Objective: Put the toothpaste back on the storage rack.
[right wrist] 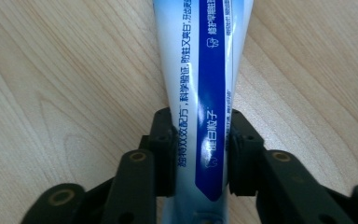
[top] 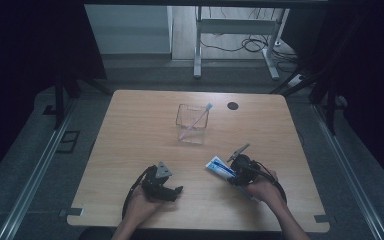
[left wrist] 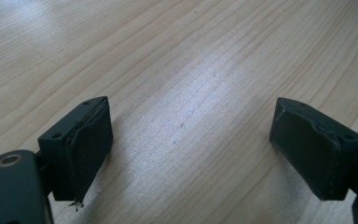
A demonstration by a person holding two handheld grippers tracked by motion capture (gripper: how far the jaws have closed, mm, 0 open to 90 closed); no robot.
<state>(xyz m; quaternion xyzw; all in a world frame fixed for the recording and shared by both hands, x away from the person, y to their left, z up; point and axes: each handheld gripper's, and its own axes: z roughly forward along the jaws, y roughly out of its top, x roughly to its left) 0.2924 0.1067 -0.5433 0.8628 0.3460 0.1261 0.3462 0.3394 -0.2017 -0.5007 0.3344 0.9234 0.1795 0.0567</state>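
Note:
A white and blue toothpaste tube (top: 219,167) lies on the wooden table (top: 130,130) at the front right. My right gripper (top: 231,173) is shut on it. In the right gripper view both pads press the sides of the tube (right wrist: 200,70), which runs away from my right gripper (right wrist: 200,149) over the wood. My left gripper (top: 176,191) rests low at the front left, held by a hand. Its jaws stand wide apart in the left gripper view, with only bare wood between the tips of my left gripper (left wrist: 191,149).
A clear wire-rimmed container (top: 192,131) stands mid-table with a pink toothbrush (top: 196,121) leaning in it, brush head up to the right. A black round cap (top: 233,105) sits in the tabletop behind it. Desk legs and cables lie on the floor beyond.

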